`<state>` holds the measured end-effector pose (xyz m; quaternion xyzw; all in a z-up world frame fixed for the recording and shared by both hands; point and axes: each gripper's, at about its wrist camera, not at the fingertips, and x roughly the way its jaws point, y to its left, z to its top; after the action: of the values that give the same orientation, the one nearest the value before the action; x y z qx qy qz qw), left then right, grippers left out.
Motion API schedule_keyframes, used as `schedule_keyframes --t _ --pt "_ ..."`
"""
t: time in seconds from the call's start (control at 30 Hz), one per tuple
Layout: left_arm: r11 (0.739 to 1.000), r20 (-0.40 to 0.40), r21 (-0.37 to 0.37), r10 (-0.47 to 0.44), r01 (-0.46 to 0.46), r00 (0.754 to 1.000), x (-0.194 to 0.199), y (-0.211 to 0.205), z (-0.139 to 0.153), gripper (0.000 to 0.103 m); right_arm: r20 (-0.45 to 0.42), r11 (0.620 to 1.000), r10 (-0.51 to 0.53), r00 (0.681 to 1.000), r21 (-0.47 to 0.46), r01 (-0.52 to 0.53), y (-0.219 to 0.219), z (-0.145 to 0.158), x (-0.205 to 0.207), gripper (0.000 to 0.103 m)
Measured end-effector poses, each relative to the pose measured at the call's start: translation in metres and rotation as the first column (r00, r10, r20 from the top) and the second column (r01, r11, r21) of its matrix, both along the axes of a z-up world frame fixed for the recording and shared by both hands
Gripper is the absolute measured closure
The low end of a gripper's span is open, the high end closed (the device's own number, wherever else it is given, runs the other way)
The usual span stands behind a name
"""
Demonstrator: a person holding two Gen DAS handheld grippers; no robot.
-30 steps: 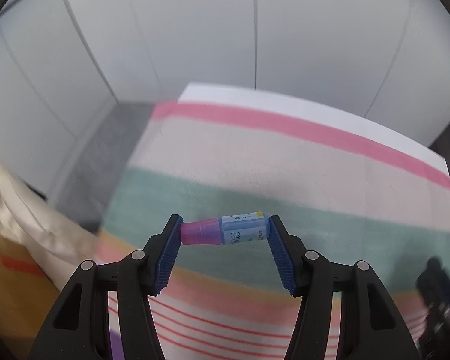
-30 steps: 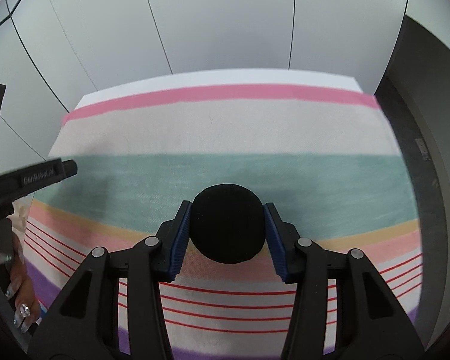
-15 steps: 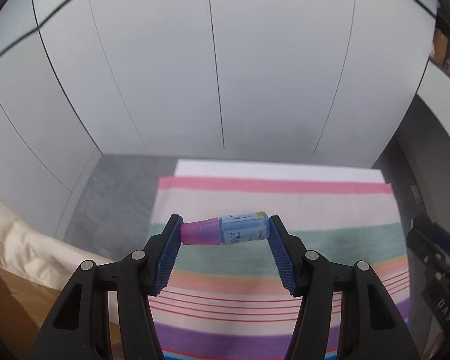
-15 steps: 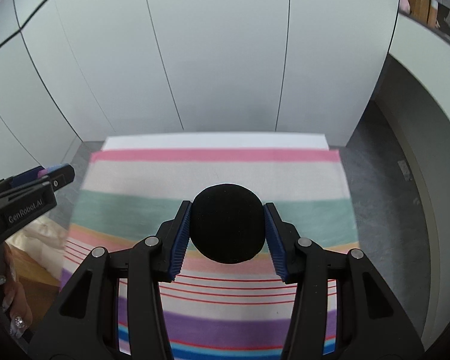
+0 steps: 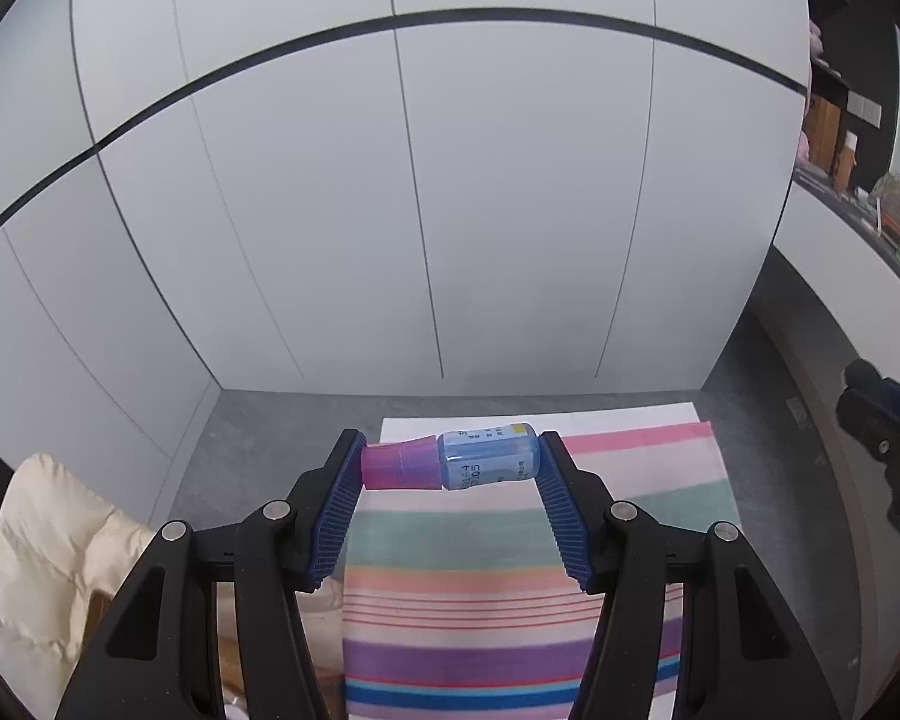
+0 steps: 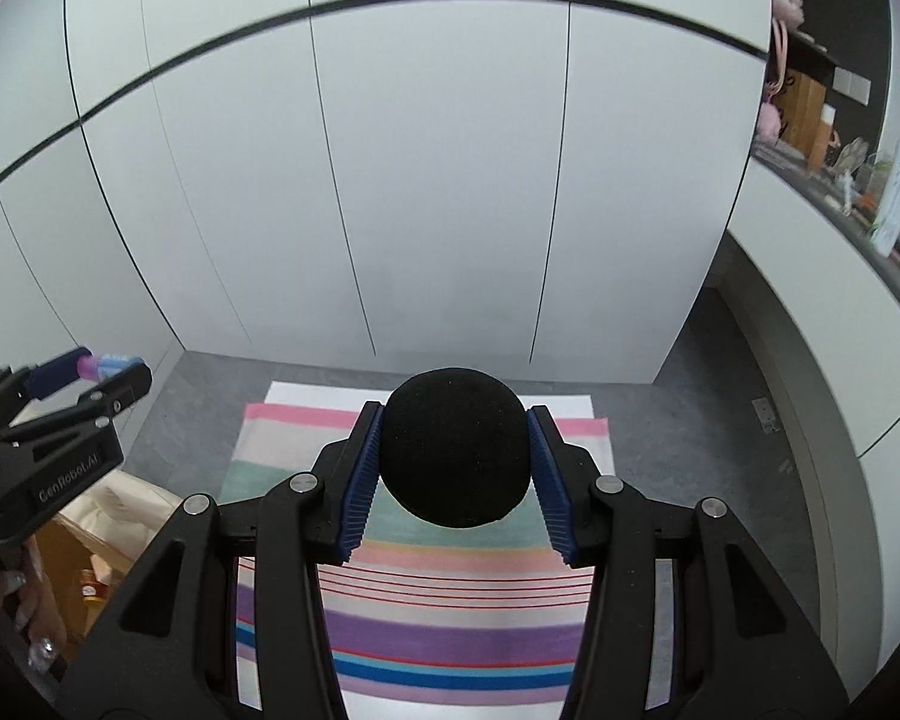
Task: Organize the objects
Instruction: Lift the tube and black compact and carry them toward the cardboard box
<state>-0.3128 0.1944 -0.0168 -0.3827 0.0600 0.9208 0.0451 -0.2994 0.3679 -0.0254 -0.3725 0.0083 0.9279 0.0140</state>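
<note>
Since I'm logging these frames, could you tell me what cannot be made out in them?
- Small bottle, left wrist view: label print too small to read.
- Black round object, right wrist view: featureless, so unidentifiable.
- Striped cloth, both views: partly hidden behind the grippers.
- Shelf items, right wrist view: small, distorted at the edge.

The small bottle has a pink cap and a blue body. The round pad is black. The cloth carries pink, cream, green, orange, purple and blue stripes with thin red lines.
</note>
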Motion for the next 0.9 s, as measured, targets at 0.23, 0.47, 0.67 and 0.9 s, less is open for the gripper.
schedule_keyframes --t 0.23,0.47,0.67,0.9 --pt "0.999 0.017 -0.023 0.031 -0.031 0.999 0.020 -0.005 0.004 0.044 -0.008 1.000 -0.004 1.000 0.006 0.005 0.001 0.017 0.026 0.054" --pt "0.999 0.009 -0.032 0.034 -0.033 0.999 0.037 -0.010 0.008 0.044 -0.011 1.000 -0.012 1.000 0.017 0.012 0.003 0.019 0.042 0.054" --pt "1.000 -0.079 -0.002 0.019 -0.019 0.997 0.084 -0.024 0.016 0.044 -0.031 0.999 -0.032 0.999 0.010 0.032 0.011 0.022 0.070 0.054" --pt "1.000 -0.128 -0.002 0.018 -0.018 0.992 0.149 -0.041 0.018 0.044 -0.011 0.997 -0.041 0.999 -0.066 0.040 0.021 0.007 0.123 0.054"
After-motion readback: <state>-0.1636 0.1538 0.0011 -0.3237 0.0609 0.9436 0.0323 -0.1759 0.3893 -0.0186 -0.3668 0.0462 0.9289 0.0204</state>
